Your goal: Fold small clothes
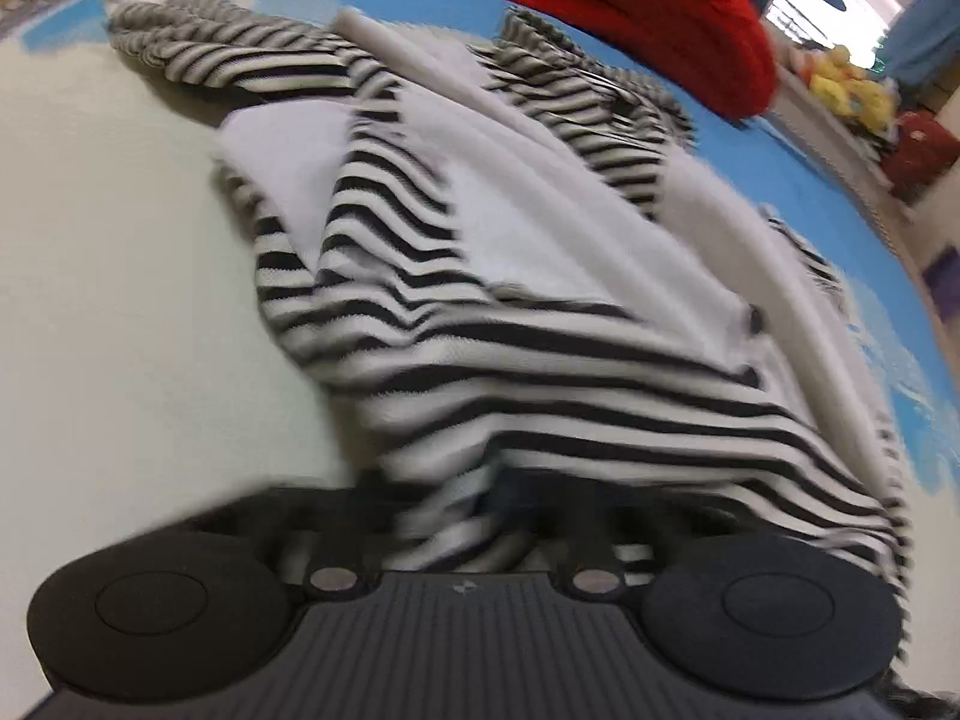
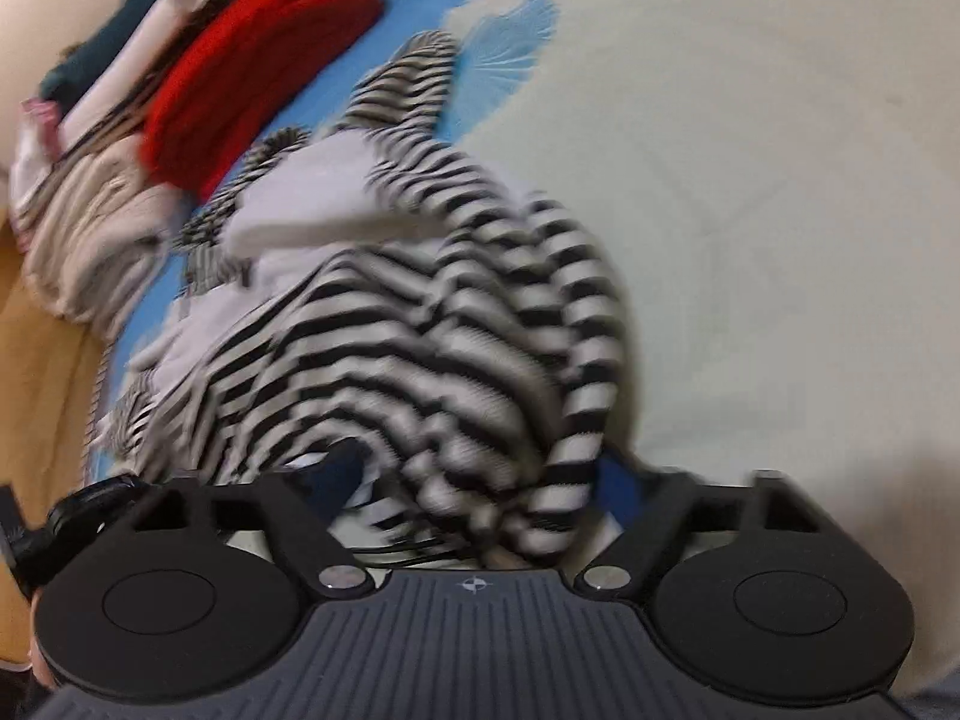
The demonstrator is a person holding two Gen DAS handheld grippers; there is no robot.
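Across the pale bedsheet (image 1: 120, 300) with its blue print, your black-and-white striped garment (image 1: 510, 312) lies rumpled, its plain white panels turned up, one end bunched against each tool. Beyond it sits a red knit (image 1: 648, 18) beside a pile of other clothes (image 2: 78, 228). Your left gripper (image 1: 474, 516) is pinched tight on a fold of the stripes. Your right gripper (image 2: 474, 498) is nearly closed, with striped cloth bunched between its blue fingers (image 2: 618, 483).
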